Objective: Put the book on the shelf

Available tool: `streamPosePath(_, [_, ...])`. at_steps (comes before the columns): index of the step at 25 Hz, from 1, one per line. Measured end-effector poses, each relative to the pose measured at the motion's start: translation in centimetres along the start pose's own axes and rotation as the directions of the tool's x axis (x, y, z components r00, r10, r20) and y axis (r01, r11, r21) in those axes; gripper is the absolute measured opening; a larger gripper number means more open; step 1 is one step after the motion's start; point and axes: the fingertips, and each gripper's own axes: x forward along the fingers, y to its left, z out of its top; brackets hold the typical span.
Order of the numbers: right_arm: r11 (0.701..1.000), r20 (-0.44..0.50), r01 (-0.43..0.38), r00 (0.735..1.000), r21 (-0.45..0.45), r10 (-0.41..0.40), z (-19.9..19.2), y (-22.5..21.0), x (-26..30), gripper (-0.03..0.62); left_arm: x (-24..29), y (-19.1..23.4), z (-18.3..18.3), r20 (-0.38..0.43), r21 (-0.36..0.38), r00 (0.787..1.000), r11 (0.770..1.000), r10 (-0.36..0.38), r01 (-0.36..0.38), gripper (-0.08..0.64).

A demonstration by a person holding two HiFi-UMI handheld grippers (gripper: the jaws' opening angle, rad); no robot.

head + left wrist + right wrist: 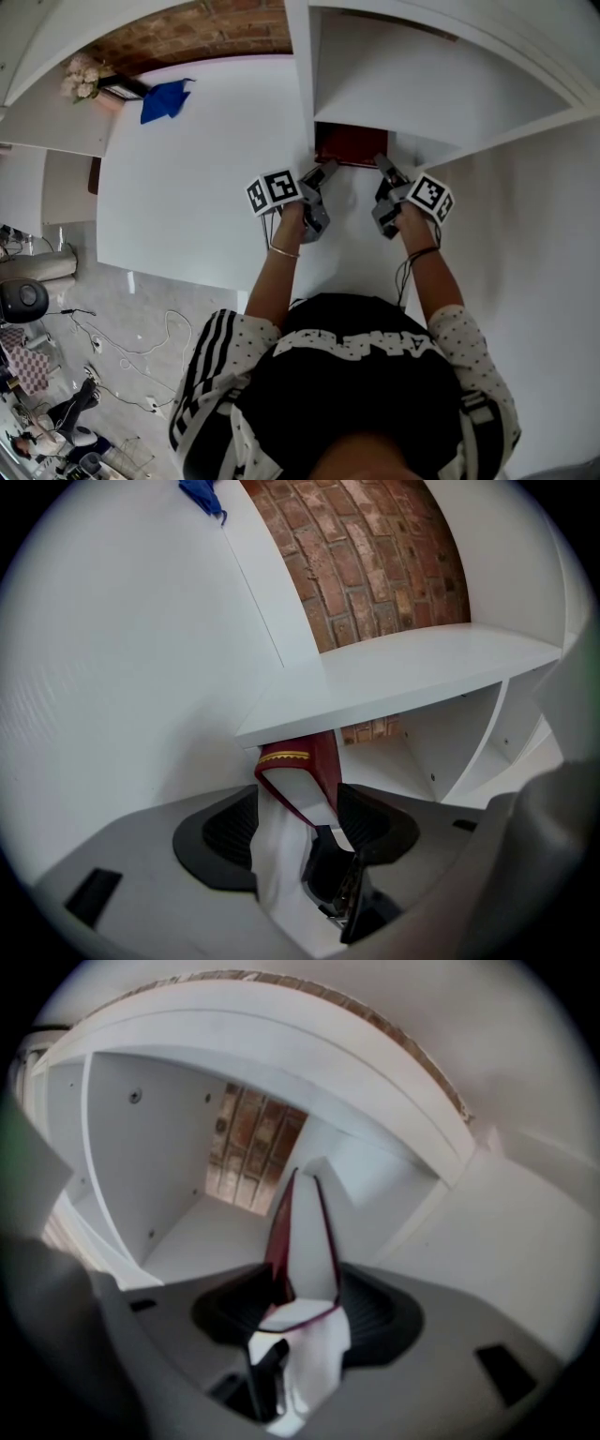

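We have the book point(351, 145) at the mouth of the shelf point(375, 84), lying flat on the floor of the lower compartment. Its far end is tucked beneath the shelf's upper board. Its near edge sticks out of the shelf towards us.

Our left gripper point(322, 178) pinches the book's near left corner just outside the shelf. Seen from that gripper, the dark red cover with its gold trim sits between the pads, tight against one of them. Contact on the other pad is harder to make out, though we judge that it grips too. Our right gripper point(307, 1283) clamps the near right corner in the same way. Its jaws stand wide apart, with the cover and white page block filling the gap between them.

The carrying looks done, and the book is already partly inside the shelf. What remains, as far as we can judge, is to slide it deeper until the near edge clears the shelf front, then open both sets of jaws and draw them back out. Behind the shelf a brick wall point(375, 564) shows through the open back, so we should not push too far.
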Motion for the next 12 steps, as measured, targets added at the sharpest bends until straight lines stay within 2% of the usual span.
streamPosePath(6, [0.999,0.02,-0.033,0.999,-0.003,0.033,0.0,-0.1,0.1,0.236,-0.5,0.1,-0.3,0.005,0.009,1.0,1.0,-0.007,0.007,0.288])
streamPosePath(12, [0.999,0.049,-0.049,0.998,0.008,0.048,0.1,-0.2,0.0,0.272,-1.6,-0.2,0.0,0.026,0.04,0.999,0.999,-0.02,0.018,0.288])
